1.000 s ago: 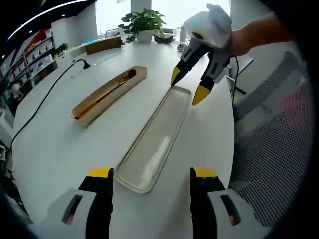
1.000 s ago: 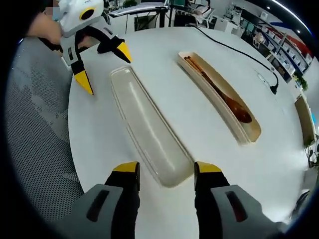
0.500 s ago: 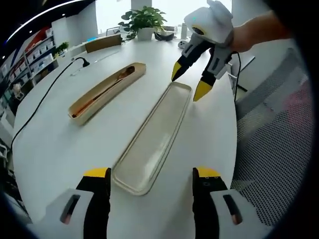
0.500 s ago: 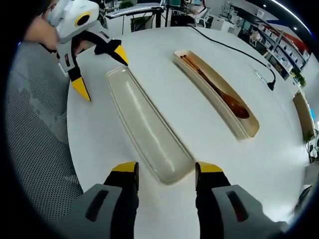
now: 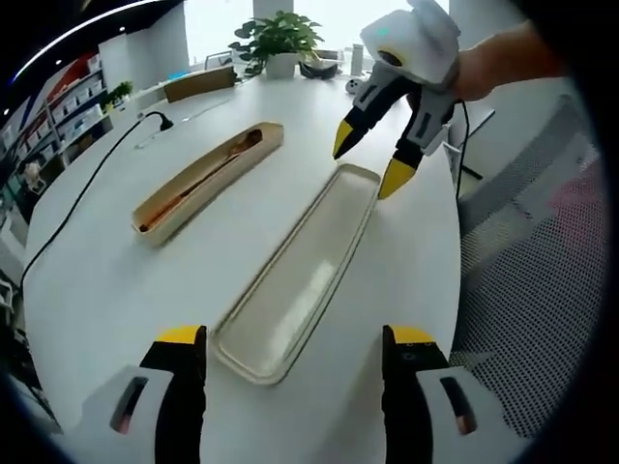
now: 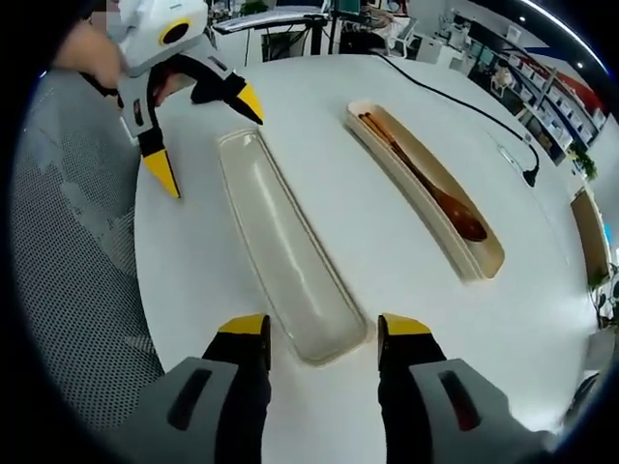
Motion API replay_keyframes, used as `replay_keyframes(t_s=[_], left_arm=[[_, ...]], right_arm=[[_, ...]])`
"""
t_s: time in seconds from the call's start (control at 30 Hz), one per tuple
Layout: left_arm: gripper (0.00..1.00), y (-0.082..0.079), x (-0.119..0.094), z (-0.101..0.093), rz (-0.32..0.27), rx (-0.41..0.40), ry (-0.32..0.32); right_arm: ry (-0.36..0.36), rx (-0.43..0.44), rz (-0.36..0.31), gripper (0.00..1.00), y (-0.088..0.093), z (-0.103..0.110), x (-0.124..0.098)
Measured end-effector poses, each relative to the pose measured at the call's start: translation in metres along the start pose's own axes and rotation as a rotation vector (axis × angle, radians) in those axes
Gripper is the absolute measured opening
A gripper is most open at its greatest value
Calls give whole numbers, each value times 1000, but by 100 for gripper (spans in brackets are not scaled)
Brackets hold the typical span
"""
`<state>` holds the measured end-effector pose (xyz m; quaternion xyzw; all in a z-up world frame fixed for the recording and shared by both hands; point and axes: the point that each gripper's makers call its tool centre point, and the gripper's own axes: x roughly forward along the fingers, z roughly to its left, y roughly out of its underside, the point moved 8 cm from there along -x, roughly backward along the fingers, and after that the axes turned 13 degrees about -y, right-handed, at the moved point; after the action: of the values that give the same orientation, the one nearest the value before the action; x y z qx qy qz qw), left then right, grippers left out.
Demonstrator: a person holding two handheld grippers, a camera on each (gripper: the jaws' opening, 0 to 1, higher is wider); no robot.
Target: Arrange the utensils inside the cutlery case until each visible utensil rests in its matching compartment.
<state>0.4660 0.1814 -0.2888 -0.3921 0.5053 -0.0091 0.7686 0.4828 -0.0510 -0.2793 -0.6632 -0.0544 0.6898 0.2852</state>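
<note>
While both hand-held grippers (image 5: 294,350) (image 6: 317,340) gape over lid (image 5: 298,273), right gripper view reveals spoon (image 6: 426,177) in case (image 6: 477,263).

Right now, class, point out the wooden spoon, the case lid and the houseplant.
Wooden spoon (image 6: 462,218): right gripper view, on its bowl.
Case lid (image 5: 295,286): left gripper view, on its inner surface, mid-length.
Houseplant (image 5: 279,39): left gripper view, on its leaves.

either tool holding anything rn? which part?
Nothing held. Left tool and right tool are both open, one at each end of the lid. The spoon lies in the case.
</note>
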Motion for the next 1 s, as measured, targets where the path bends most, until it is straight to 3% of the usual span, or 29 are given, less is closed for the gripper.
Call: replay_keyframes(t_s=[0.23,0.37,0.47,0.53,0.63,0.73,0.77,0.8,0.87,0.97,1.0], left_arm=[[72,3,-1,-1,1,7,-25],[69,3,-3,-1,-6,12,-23],[65,2,-3,3,-9,20,-29],[64,-3,-5,9,-47,-17,-34],[69,-7,-7,14,-51,-50,18],[68,-12,-5,26,-58,90,-15],[67,-13,-4,25,-57,84,6],[67,-12,-1,21,-44,72,78],[66,-10,1,19,11,58,104],[66,-10,5,23,-2,122,25],[66,-9,5,21,-1,126,37]], right_arm=[[0,-3,21,40,1,2,3],[-11,-18,4,51,-5,2,2],[-32,-46,41,51,-5,-1,6],[-42,-62,60,50,-6,-3,7],[-75,-69,43,50,-15,-3,2],[-94,-143,73,49,-21,-3,1],[-92,-178,115,48,-21,-5,3],[-101,-185,141,47,-20,-5,5],[-109,-223,192,47,-19,-6,8],[-117,-191,140,48,-25,-3,14],[-119,-194,144,48,-25,-2,15]])
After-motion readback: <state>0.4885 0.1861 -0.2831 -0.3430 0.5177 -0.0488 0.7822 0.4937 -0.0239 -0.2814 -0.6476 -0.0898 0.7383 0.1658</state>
